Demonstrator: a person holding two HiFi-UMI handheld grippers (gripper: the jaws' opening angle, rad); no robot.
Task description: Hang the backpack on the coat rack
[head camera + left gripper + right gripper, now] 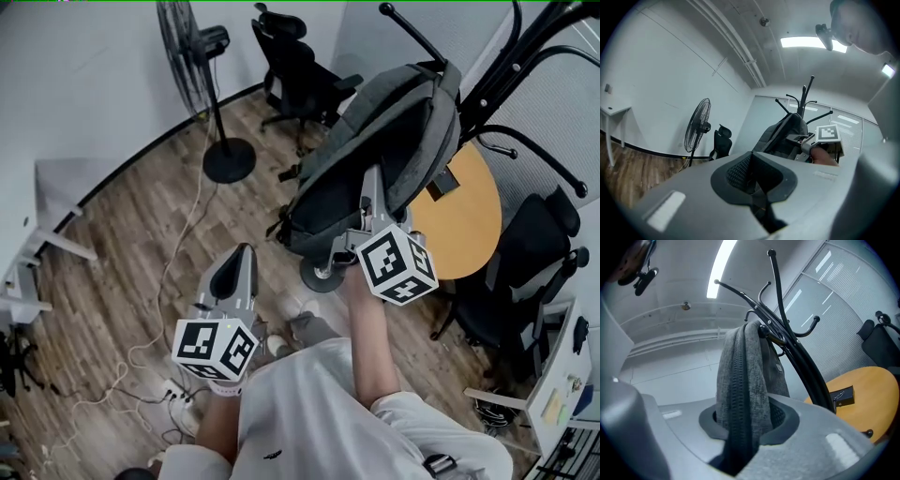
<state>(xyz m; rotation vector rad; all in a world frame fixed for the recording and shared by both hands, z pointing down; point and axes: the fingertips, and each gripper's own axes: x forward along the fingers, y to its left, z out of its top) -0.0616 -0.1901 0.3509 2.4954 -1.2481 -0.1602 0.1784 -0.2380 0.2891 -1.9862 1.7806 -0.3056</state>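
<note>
Right claw (743, 423) was clamped onto a fold of the grey backpack (743, 371), zipper strip squeezed between the pads, so the jaws were only as far apart as the fabric is thick. The bag was up against the black coat rack (787, 333), its top right at the hooks, though I couldn't tell if the loop was actually over one. Left claw (242, 253) was off to the side and lower, jaws together, holding nothing and touching nothing. Room-wise, the right side was tight: the edge of the round wooden table (464, 216) was just beside the bag, with a black office chair (534, 272) tucked against it, and the rack's arms stuck out above. The left was more open, bare wood floor out to the standing fan (192, 66), with another chair (295, 70) behind and some cables (141, 366) trailing near the person's feet.
</note>
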